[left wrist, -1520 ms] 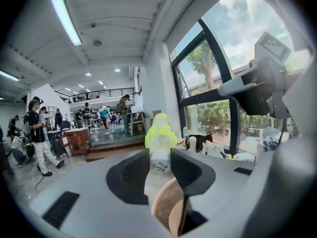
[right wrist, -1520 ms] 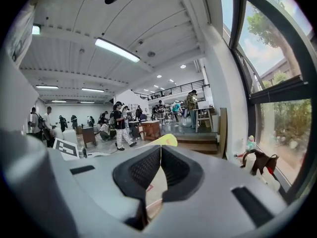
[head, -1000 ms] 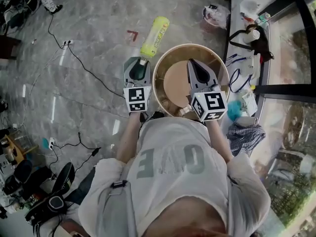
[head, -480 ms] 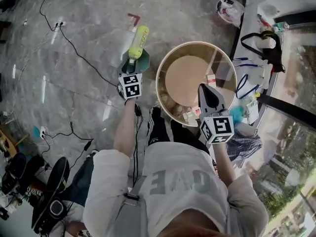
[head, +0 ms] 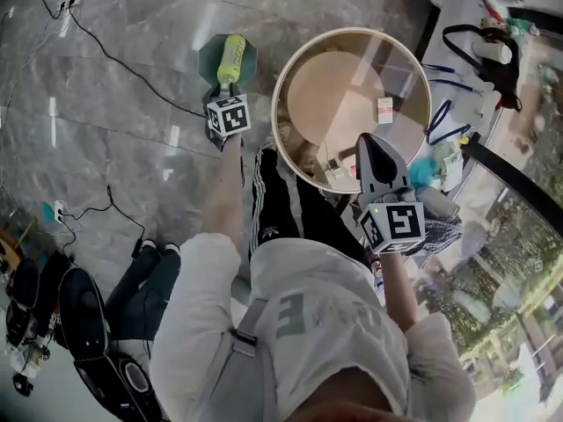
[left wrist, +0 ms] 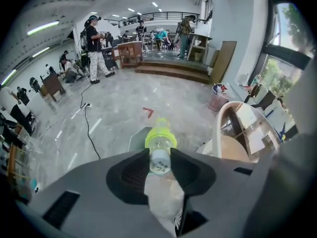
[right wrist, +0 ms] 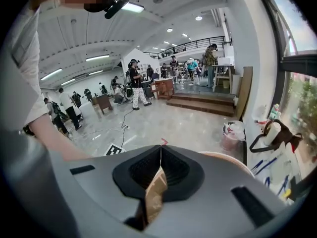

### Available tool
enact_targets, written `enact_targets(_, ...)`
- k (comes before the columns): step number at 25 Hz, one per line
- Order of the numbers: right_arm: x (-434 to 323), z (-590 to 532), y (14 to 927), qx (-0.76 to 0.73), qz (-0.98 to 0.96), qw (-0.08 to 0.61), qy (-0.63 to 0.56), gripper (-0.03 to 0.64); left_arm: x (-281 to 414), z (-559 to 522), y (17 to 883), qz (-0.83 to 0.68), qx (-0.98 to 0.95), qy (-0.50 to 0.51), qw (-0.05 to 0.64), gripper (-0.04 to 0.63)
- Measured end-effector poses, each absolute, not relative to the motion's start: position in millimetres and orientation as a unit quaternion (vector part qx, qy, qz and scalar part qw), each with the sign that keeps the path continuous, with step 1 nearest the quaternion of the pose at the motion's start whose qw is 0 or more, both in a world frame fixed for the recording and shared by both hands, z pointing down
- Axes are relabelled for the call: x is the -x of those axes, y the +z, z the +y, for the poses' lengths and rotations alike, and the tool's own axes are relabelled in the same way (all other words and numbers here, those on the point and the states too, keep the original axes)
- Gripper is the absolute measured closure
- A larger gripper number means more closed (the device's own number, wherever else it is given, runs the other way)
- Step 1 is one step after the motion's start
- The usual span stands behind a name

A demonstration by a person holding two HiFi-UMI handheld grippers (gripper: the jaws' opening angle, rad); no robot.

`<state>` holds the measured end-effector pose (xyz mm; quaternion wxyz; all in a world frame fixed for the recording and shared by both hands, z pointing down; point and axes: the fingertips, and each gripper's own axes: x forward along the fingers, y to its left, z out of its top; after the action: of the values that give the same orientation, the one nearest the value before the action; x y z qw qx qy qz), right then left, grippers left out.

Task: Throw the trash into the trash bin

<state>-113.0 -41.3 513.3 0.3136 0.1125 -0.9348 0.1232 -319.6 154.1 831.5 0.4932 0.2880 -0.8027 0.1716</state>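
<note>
Grey jaws of the left gripper (left wrist: 159, 157) clamp the capped neck of a yellow-green plastic bottle (head: 232, 55), over the marble floor (head: 114, 104) just left of the round tan trash bin (head: 275, 117). The right gripper (head: 366, 139), jaws pressed tip to tip, hangs over the bin's near rim.

The left gripper (head: 227, 88) with the bottle (head: 231, 55) has gone lower and further from the bin (head: 352, 30). The right gripper (head: 367, 143) has drawn back from the bin's middle toward its near rim.
</note>
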Motion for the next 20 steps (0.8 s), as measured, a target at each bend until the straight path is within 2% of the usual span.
enact_targets(10, 127.7, -37.0, 524.9, -0.103, -0.928, 0.332, 0.133, 0.603, 325.5, 163.8, 839.8, -0.814, -0.265, 0.176, 0.487, 0.454)
enact_targets(20, 133.0, -29.7, 517.4, -0.099, -0.932, 0.320, 0.136, 0.603, 322.5, 165.1, 829.7, -0.817, -0.266, 0.164, 0.484, 0.454)
